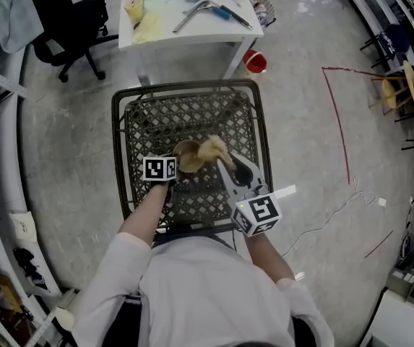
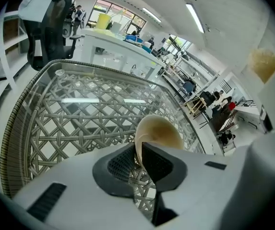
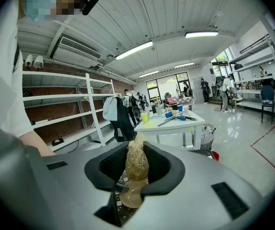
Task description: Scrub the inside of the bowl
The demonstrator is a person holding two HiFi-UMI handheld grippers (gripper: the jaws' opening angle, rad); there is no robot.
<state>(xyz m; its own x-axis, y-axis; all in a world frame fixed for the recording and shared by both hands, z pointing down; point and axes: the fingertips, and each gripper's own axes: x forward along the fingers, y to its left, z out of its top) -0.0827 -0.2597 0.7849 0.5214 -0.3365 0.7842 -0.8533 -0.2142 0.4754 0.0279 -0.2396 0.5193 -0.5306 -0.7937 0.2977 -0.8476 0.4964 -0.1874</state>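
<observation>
Left claw (image 2: 138,153) pinches only the bowl (image 2: 160,131) rim; pushing the scrubber (image 3: 136,158) clamped in the right claw (image 3: 137,172) could lever it loose.

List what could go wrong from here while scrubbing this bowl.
1. The left gripper grips the bowl by its rim alone; scrubbing pressure may lever it loose.
2. The right gripper pinches a loose fibre scrubber, which might slip out.
3. A dropped bowl would strike the woven table.
</observation>
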